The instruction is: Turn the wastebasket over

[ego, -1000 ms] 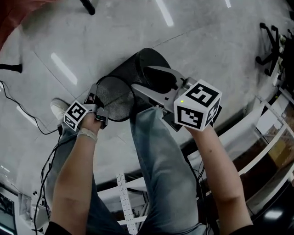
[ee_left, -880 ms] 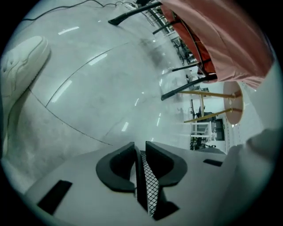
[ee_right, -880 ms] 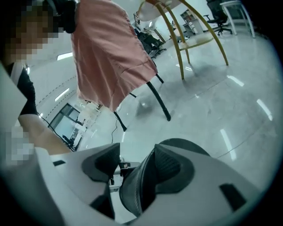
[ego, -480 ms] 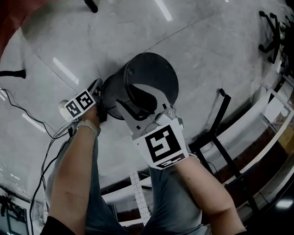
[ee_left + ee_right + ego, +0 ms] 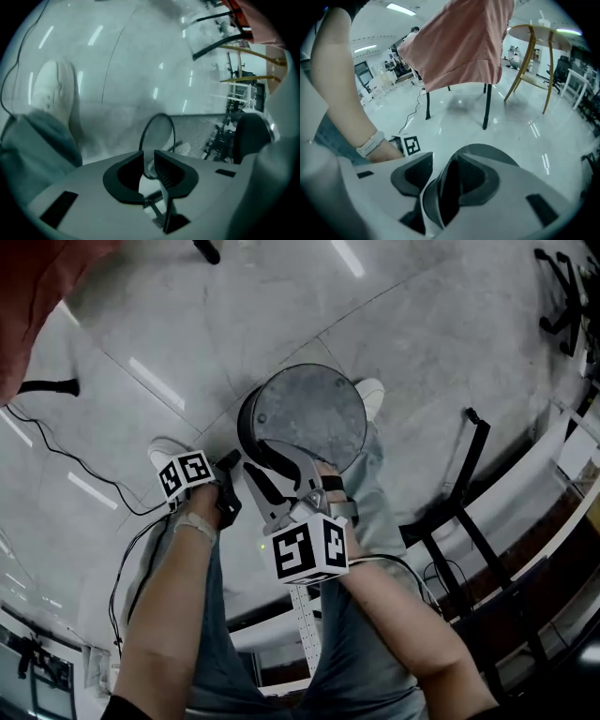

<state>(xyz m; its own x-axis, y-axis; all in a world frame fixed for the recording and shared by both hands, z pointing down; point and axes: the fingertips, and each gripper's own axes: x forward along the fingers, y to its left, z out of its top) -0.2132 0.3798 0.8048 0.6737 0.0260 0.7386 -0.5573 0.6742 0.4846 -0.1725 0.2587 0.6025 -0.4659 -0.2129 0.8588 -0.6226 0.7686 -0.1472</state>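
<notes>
Light, stiff mesh wastebasket [image 5: 305, 418]; left hand-held gripper [image 5: 149, 159] clamped on wire rim [image 5: 159, 115], right hand-held gripper [image 5: 443, 161] closing around bottom edge [image 5: 431, 197].

A dull grey, metal-looking sheen is being shown by the upturned base of the wastebasket [image 5: 309, 418], and black wire mesh is being seen along its wall. Ceiling lights are being mirrored in the smooth, glossy floor [image 5: 450, 324]. Matt grey plastic and black ribbed pads are being displayed by the left gripper [image 5: 149, 157]. Soft pinkish-red cloth [image 5: 459, 42] is being hung in folds, and faded blue denim trousers [image 5: 206, 634] are being worn.
</notes>
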